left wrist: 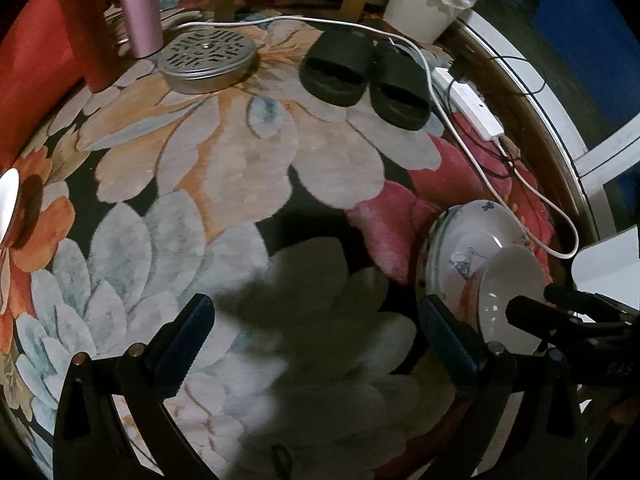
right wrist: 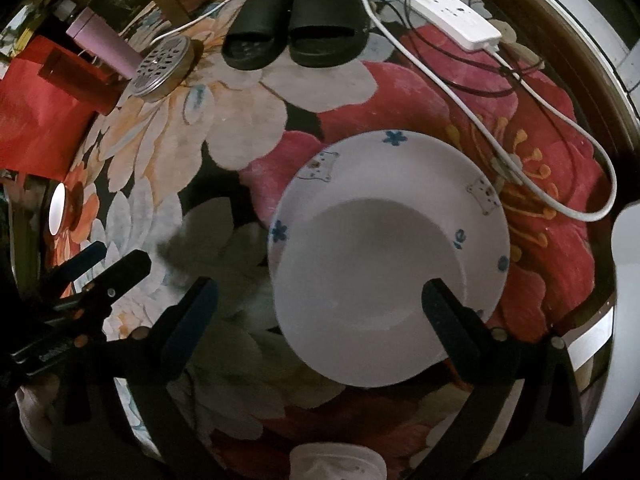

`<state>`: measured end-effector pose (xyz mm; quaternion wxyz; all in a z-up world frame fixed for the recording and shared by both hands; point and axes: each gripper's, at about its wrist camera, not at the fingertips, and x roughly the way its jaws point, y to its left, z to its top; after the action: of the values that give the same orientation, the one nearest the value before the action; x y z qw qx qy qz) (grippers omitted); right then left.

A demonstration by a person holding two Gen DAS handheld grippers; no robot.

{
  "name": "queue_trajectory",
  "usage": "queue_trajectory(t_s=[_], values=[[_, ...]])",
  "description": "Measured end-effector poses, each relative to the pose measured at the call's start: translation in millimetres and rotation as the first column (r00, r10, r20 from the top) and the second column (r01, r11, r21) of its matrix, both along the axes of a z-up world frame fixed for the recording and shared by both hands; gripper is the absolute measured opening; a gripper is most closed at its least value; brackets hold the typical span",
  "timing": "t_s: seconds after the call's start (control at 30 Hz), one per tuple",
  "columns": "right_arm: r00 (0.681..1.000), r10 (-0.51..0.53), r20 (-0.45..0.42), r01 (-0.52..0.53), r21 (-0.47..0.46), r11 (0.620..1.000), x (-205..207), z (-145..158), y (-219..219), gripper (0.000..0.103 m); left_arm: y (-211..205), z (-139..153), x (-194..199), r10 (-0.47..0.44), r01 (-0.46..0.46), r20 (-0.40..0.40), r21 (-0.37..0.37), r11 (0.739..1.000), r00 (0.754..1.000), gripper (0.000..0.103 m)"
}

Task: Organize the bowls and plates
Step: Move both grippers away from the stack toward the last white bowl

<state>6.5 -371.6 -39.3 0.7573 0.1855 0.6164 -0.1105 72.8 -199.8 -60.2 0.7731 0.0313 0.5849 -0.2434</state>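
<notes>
A white plate with blue flowers (right wrist: 400, 168) lies on the floral rug, and a plain white bowl (right wrist: 360, 280) sits on it. My right gripper (right wrist: 320, 312) is open above the bowl's near side, one finger (right wrist: 452, 320) over its rim. In the left wrist view the same plate (left wrist: 472, 232) and bowl (left wrist: 508, 292) are at the right, with the right gripper's fingers over the bowl. My left gripper (left wrist: 316, 340) is open and empty over the rug. Another white dish (left wrist: 8, 204) shows at the far left edge, also in the right wrist view (right wrist: 56, 208).
Black slippers (left wrist: 360, 76), a round metal lid (left wrist: 208, 58), a pink bottle (left wrist: 140, 8) and a red box (left wrist: 84, 36) stand at the back. A white power strip (left wrist: 472, 108) and cables (left wrist: 532, 196) run along the right. A white bucket (left wrist: 428, 0) stands at the back right.
</notes>
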Motion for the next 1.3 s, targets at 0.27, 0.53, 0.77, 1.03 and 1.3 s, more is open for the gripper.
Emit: queue_trajectory(t_s=[0.27,0.53,0.77,1.03,1.3], values=[[0.999,0.041,0.0,-0.041,0.0,0.999,14.6,-2.1,24.2,0.103,29.8,-2.3,7.3,0.047,-0.047,-0.002,-0.001,0.999,0.999,0.102],[0.996,0.089,-0.001,-0.089,0.01,0.996,29.6,-6.0,49.9,0.103,63.4,-5.7,13.7,0.099,-0.099,-0.003,0.007,0.995,0.995,0.102],[0.992,0.123,-0.001,-0.123,0.016,0.992,40.3,-10.2,72.5,0.103,92.8,-6.3,18.9,0.138,-0.138,0.0,0.018,0.99,0.99,0.102],[0.983,0.185,0.002,-0.185,0.035,0.982,53.5,-16.5,107.6,0.103,125.9,-8.9,25.8,0.19,-0.19,-0.003,0.03,0.981,0.982,0.102],[0.974,0.227,0.009,-0.227,0.04,0.973,66.6,-19.2,133.4,0.103,154.2,-9.6,30.0,0.231,-0.231,0.002,0.035,0.972,0.973,0.102]])
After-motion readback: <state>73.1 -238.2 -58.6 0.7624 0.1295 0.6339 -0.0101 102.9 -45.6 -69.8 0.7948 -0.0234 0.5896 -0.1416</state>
